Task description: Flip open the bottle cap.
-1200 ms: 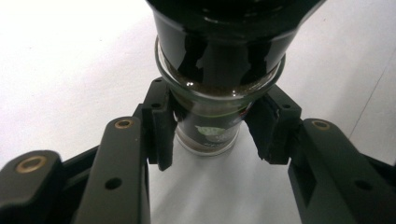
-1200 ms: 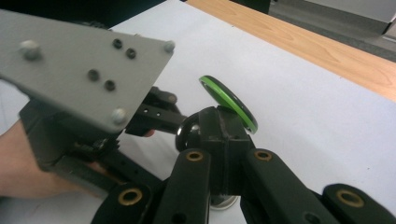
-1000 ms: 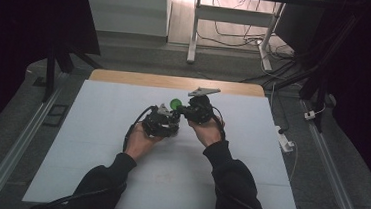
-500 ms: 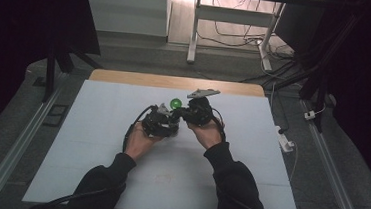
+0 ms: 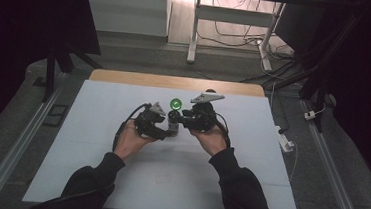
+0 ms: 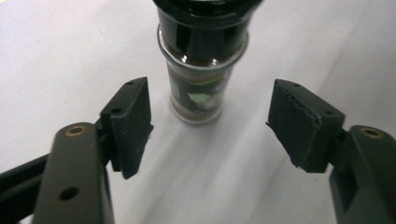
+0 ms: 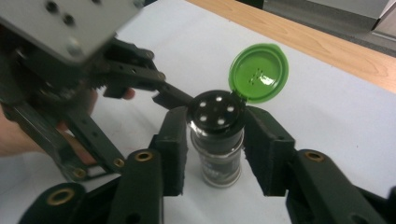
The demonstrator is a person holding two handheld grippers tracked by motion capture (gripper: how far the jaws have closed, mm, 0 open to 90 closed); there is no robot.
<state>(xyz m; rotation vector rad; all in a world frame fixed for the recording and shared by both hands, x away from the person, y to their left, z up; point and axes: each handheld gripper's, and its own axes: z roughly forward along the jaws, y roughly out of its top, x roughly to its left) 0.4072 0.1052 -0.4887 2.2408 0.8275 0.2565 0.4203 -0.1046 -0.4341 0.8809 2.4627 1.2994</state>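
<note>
A small glass spice jar (image 5: 173, 125) stands upright on the white table (image 5: 85, 142), its green flip lid (image 5: 175, 103) tipped open above a black shaker cap (image 7: 216, 109). My right gripper (image 7: 219, 149) has just been opening; its pads flank the jar (image 7: 218, 161) just under the cap, close to it without pressing. My left gripper (image 6: 217, 127) has also just been opening, and its jaws stand wide apart. The jar (image 6: 201, 88) stands just beyond its pads (image 6: 131, 123), not between them. In the high view the left gripper (image 5: 164, 130) and right gripper (image 5: 179, 120) meet at the jar.
A wooden strip (image 5: 175, 82) runs along the table's far edge. A white power strip (image 5: 286, 141) lies off the right edge. Metal rails (image 5: 15, 141) run along both sides on the floor. A white table frame (image 5: 194, 30) stands beyond.
Both grippers' jaws have come apart around the jar. The left hand has drawn back a little from it. The jar stays upright with its lid open.
</note>
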